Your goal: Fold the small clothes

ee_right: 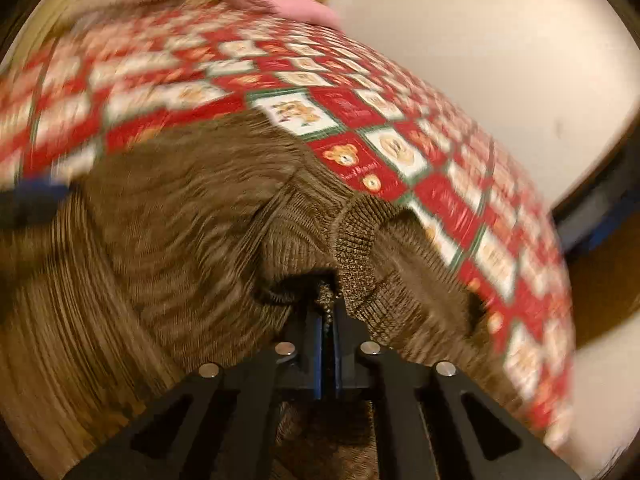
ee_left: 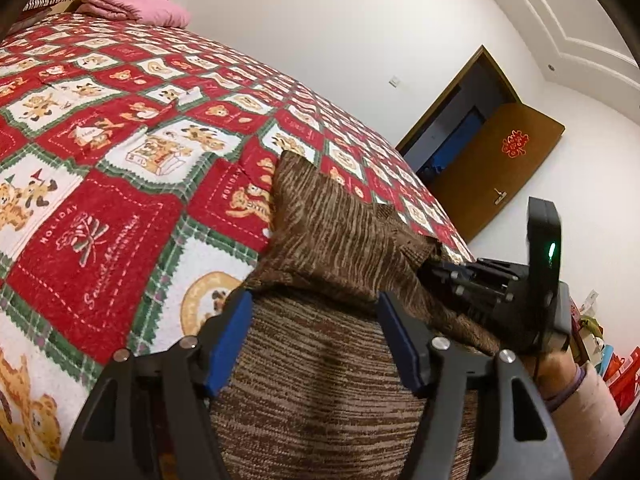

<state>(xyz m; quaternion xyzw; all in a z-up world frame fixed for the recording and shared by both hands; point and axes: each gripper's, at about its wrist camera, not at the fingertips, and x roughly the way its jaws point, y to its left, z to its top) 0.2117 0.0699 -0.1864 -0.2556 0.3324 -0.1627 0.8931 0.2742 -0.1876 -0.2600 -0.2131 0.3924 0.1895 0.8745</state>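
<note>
A brown striped knit sweater (ee_left: 340, 220) lies bunched on the bed, and the same sweater (ee_right: 180, 208) fills the middle of the right wrist view. My left gripper (ee_left: 314, 298) is low over its near part. Its blue pads (ee_left: 230, 340) stand wide apart, with a lighter fold of the knit between them and no visible squeeze. My right gripper (ee_right: 328, 310) is shut on a pinch of the knit beside a ribbed hem (ee_right: 356, 256). In the left wrist view the right gripper (ee_left: 444, 270) shows at the right, its tips buried in the fabric. The right wrist view is blurred.
The bed cover (ee_left: 120, 160) is a red, white and green quilt with bear pictures. A folded pink blanket (ee_left: 132, 4) lies at its far end. A brown door (ee_left: 500, 160) stands ajar in the white wall, and colourful bags (ee_left: 616, 368) sit on the floor at right.
</note>
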